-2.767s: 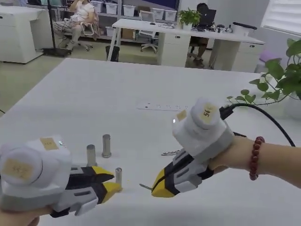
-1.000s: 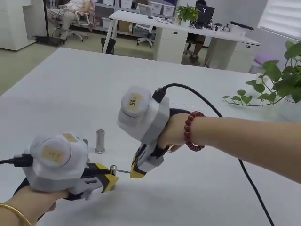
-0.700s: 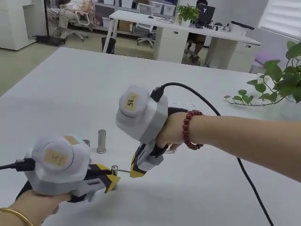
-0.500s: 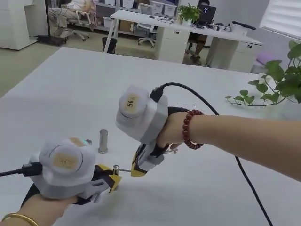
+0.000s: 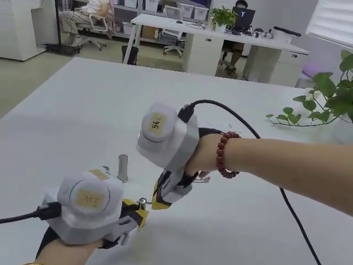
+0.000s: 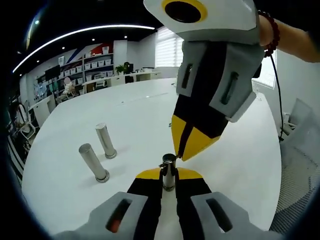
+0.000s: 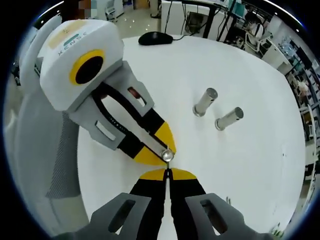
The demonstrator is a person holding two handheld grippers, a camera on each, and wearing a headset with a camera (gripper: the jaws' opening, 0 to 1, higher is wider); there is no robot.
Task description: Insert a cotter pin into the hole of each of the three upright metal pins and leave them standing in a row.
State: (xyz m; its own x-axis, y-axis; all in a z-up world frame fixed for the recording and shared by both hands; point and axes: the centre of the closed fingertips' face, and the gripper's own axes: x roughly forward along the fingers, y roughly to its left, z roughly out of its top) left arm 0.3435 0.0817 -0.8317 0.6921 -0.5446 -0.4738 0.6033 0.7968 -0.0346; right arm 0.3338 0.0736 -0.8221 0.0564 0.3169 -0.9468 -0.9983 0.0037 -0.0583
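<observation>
On the white worktop [image 5: 83, 110], the left hand-held gripper [image 6: 168, 184] clamps the near metal pin [image 6: 168, 174] upright. The right hand-held gripper [image 7: 168, 174], closed on a thin cotter pin [image 6: 162, 164], touches that pin's head. Two free pins [image 6: 93, 162] stand farther left.

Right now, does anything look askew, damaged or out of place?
Nothing stands out. Two metal pins stand upright; the left gripper holds the third pin upright, the right gripper holds a cotter pin at its top.

A leafy plant [image 5: 331, 94] stands right of the white table [image 5: 83, 110].
</observation>
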